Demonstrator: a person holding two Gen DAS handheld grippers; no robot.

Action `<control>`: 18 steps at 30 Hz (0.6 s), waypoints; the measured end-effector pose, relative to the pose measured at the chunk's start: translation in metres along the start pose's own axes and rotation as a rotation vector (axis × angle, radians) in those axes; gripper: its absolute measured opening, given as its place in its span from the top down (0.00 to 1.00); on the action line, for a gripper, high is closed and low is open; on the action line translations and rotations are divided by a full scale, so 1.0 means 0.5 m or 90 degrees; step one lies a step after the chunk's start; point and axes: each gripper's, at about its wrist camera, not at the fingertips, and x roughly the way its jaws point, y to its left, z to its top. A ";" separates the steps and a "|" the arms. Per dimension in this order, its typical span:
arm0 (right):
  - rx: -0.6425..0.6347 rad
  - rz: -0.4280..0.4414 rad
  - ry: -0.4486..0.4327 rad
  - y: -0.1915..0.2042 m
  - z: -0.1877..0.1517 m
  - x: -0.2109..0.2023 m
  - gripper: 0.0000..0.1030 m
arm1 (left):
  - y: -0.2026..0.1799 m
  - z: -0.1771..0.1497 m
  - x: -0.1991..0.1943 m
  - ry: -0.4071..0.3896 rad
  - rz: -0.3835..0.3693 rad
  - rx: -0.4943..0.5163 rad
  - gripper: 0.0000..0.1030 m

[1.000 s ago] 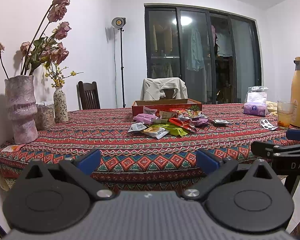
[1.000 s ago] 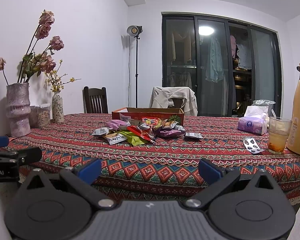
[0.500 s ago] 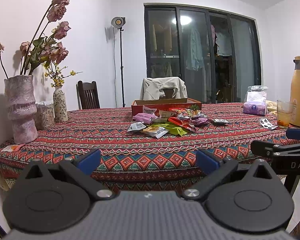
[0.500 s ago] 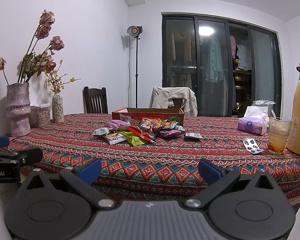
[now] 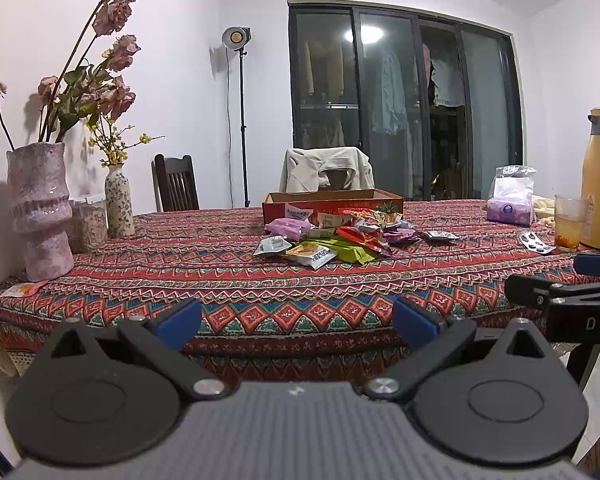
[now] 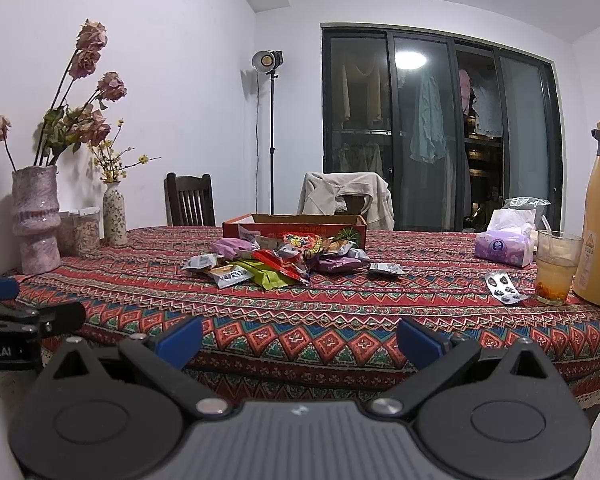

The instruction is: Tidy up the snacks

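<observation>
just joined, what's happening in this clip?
Nothing is being handled yet. Both grippers, left gripper and right gripper, sit off the near edge of the table with jaws open and empty. The snack packets lie in a loose pile mid-table, in front of the red cardboard box. None of the pile appears sorted yet.

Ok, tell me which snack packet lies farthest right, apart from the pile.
The small silver packet: it lies flat on the tablecloth, just right of the purple packet, alone.
</observation>
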 end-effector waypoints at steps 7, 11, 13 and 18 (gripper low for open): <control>0.010 -0.003 0.010 -0.004 -0.001 0.019 0.00 | 0.011 0.003 0.023 0.026 0.008 -0.009 0.00; 0.012 -0.004 0.012 -0.006 -0.001 0.031 0.00 | 0.010 0.010 0.043 0.034 0.009 -0.001 0.00; 0.013 -0.006 0.012 -0.012 0.002 0.041 0.00 | 0.011 0.017 0.060 0.039 0.011 0.002 0.00; 0.009 -0.017 0.009 -0.037 0.018 0.085 0.00 | 0.015 0.045 0.120 0.040 0.027 0.009 0.00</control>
